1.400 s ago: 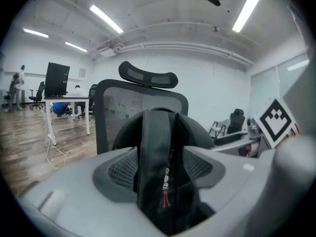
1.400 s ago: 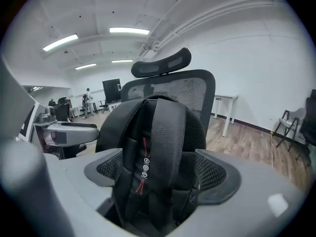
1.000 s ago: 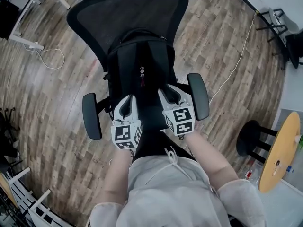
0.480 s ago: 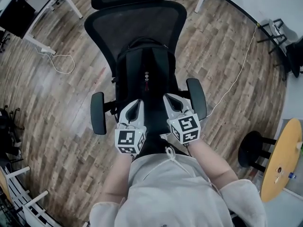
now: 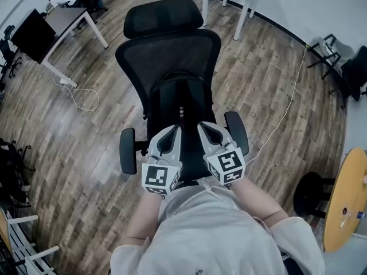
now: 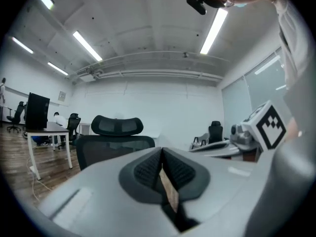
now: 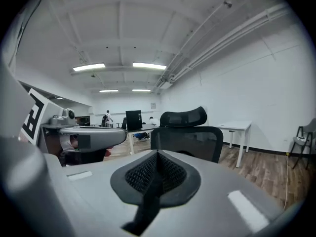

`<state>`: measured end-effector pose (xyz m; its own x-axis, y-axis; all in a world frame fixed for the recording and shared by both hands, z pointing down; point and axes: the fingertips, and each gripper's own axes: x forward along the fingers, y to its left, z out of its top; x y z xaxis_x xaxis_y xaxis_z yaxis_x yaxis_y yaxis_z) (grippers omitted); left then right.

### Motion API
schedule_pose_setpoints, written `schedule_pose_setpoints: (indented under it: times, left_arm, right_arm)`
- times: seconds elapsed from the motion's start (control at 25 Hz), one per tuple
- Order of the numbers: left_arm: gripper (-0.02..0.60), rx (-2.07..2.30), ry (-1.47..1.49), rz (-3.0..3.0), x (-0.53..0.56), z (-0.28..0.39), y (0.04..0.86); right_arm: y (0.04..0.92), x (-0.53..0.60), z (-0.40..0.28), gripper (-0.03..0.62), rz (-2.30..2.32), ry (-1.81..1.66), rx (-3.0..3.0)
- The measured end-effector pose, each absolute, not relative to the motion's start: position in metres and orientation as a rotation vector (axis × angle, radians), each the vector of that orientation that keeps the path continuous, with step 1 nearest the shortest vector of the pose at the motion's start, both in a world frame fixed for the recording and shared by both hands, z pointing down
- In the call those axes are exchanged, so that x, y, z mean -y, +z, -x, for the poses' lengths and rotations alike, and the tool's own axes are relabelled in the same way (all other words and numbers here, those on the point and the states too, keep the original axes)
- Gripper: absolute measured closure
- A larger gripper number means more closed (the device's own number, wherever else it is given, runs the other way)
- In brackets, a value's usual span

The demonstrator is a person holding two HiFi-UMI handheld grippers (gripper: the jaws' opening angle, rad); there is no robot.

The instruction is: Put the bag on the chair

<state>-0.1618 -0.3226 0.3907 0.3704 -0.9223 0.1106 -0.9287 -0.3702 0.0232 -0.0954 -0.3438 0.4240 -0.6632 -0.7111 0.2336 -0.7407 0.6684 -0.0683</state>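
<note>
Both claws are clenched, with nothing between the pads. Your left claw (image 5: 172,133) and right claw (image 5: 206,128) lie side by side at the centre of the head view, tips aimed up the frame at the bag (image 5: 180,105). The bag is black and stands upright on the seat of the chair (image 5: 166,53), its back against the mesh backrest and its top handle just under the backrest's middle. Both claw tips overlap the bag's lower edge in the head view, but contact can't be judged from that angle.

The left gripper view has the ribbed pads pressed together, with only a thin sliver of light below where they meet. The right gripper view has the pads closed the same way, with a dark seam running down between them. Past each pair of pads you can see the chair's headrest (image 5: 163,17) and backrest.

The chair's two armrests (image 5: 127,150) flank your claws. Around the chair is wood-plank floor (image 5: 86,148), with a white cable (image 5: 289,96) trailing across it at right and a black stool (image 5: 312,191) at lower right.
</note>
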Motion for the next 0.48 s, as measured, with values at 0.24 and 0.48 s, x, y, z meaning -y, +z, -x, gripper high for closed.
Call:
schedule_pose_setpoints:
  times: [0.24, 0.48]
  left_arm:
    - [0.575, 1.743, 0.071, -2.574, 0.318, 0.160, 0.365]
    - [0.575, 1.777, 0.069, -2.528, 0.323, 0.167, 0.368]
  right_arm:
    - [0.404, 0.339, 0.096, 0.595, -1.197, 0.218, 2.728]
    - [0.401, 0.343, 0.094, 0.595, -1.197, 0.217, 2.724]
